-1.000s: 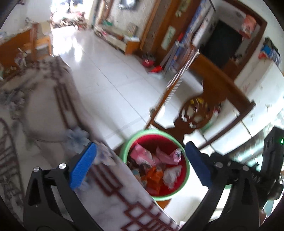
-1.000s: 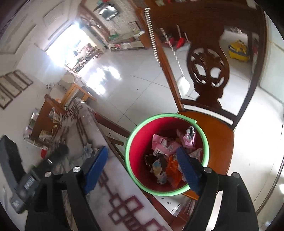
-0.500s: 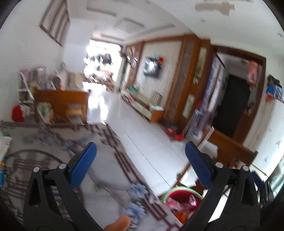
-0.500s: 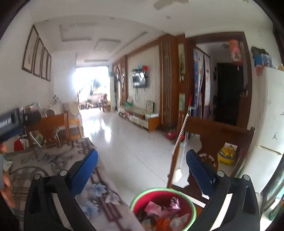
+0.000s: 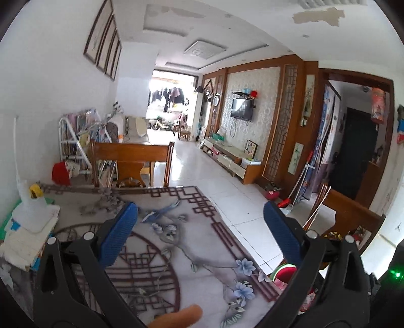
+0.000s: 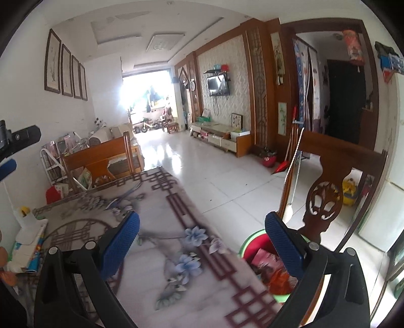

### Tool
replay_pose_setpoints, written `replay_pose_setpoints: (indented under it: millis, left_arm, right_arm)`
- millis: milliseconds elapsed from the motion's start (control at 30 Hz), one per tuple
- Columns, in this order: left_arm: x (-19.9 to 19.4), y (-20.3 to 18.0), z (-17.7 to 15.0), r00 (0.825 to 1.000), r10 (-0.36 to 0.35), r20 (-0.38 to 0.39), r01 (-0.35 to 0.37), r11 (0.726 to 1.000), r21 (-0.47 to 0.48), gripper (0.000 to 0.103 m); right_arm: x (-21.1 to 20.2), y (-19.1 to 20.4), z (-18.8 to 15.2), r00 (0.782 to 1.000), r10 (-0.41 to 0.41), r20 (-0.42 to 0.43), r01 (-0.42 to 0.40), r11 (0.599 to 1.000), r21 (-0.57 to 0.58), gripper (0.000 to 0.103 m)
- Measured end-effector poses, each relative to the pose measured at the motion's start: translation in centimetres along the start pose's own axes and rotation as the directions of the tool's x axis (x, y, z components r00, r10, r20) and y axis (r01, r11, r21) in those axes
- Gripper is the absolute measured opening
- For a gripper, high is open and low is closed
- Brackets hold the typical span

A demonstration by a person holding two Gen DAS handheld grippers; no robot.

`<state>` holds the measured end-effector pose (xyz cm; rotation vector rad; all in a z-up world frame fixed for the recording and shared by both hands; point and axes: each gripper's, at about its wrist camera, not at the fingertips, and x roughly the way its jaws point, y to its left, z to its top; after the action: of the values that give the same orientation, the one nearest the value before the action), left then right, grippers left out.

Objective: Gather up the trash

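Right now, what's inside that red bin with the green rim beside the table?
The red bin holds crumpled wrappers, pink and orange. The right gripper, open and empty, and the table edge cover the rest.

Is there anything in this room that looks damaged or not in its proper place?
Yes. The ceiling paint is peeling in patches, leaving bare spots. Also, the red bin with a green rim, full of wrappers, appears to rest on the seat of the wooden chair beside the table, not on the floor.
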<state>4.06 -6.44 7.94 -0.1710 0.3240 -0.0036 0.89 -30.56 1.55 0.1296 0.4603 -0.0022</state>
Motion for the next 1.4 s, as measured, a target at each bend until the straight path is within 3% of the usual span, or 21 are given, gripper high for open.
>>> replay_pose_setpoints:
  millis: [667, 1400]
  left_arm:
    - [0.2, 1.7, -0.5, 0.996, -0.025, -0.082, 0.024, 1.0, -0.011, 0.098]
    - [0.8, 1.7, -0.7, 0.995, -0.011, -0.102, 0.013, 1.0, 0.01, 0.098]
  right_arm:
    - [-0.1, 1.0, -1.2, 0.998, -0.02, -0.067, 0.021, 1.0, 0.021, 0.096]
    - [1.3, 0.9, -2.0, 0.991, -0.011, -0.136, 0.013, 1.0, 0.014, 0.096]
